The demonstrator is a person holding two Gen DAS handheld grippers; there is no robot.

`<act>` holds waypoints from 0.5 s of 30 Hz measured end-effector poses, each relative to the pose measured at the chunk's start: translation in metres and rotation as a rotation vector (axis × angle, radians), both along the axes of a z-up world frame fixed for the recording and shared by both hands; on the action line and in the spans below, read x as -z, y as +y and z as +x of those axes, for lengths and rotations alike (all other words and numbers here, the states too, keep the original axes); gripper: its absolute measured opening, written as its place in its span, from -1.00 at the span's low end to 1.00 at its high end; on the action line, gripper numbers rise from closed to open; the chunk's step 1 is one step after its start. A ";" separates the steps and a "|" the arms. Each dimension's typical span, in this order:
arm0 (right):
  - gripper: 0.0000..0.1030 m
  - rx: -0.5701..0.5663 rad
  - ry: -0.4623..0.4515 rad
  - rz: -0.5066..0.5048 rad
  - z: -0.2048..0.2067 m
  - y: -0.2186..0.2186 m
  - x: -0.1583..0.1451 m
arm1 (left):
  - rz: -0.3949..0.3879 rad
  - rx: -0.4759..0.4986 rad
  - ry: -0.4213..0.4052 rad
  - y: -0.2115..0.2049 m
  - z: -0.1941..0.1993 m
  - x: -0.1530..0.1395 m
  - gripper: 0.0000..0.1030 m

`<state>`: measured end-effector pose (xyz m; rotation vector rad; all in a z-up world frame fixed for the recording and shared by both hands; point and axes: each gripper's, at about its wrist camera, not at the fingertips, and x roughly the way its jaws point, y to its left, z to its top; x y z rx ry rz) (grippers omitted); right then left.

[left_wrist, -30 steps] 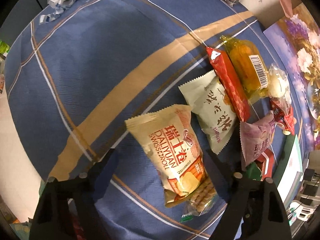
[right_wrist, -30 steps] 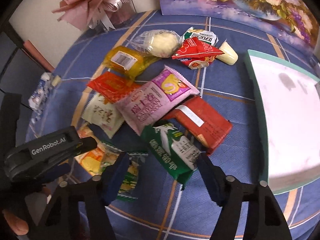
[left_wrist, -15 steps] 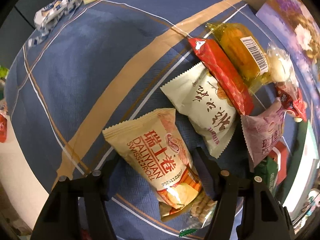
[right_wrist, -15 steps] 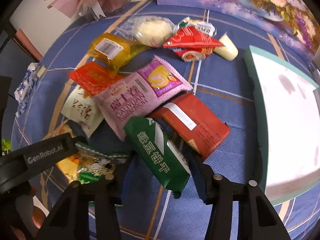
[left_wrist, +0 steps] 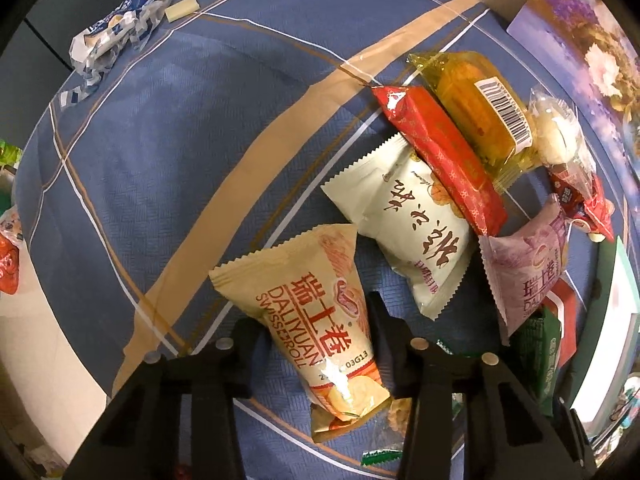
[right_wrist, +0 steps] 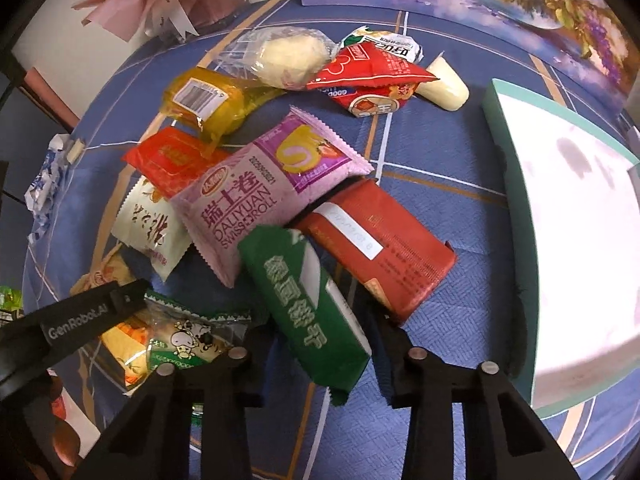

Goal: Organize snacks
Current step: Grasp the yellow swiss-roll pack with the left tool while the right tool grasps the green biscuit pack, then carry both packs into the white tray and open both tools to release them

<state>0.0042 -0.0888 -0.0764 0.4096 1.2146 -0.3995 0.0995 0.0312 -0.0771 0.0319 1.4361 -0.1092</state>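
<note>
Both tongs have narrowed: left tongs (left_wrist: 316, 344) closing on the upright-lengthwise beige packet (left_wrist: 316, 320), right tongs (right_wrist: 320, 344) on the green packet (right_wrist: 308, 308).

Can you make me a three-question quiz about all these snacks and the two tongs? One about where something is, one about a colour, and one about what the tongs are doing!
1. Where does the pink Swiss roll pack lie?
A. Inside the white tray
B. Partly on top of the dark red pack
C. Alone at the cloth's edge

2. What colour is the pack between the right tongs?
A. Green
B. Yellow
C. Blue

3. What have the left tongs got between them?
A. Nothing
B. The clear yellow pack
C. The beige Swiss roll pack

Answers:
1 B, its corner overlaps the dark red pack, and the white tray holds no snack.
2 A, the wrapper is green with a white stripe.
3 C, the tongs are closing on it, one finger at each side.
</note>
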 end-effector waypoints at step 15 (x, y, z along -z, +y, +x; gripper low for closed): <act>-0.51 0.011 -0.082 0.033 -0.018 0.009 -0.045 | -0.080 -0.027 -0.058 0.037 -0.003 -0.041 -0.23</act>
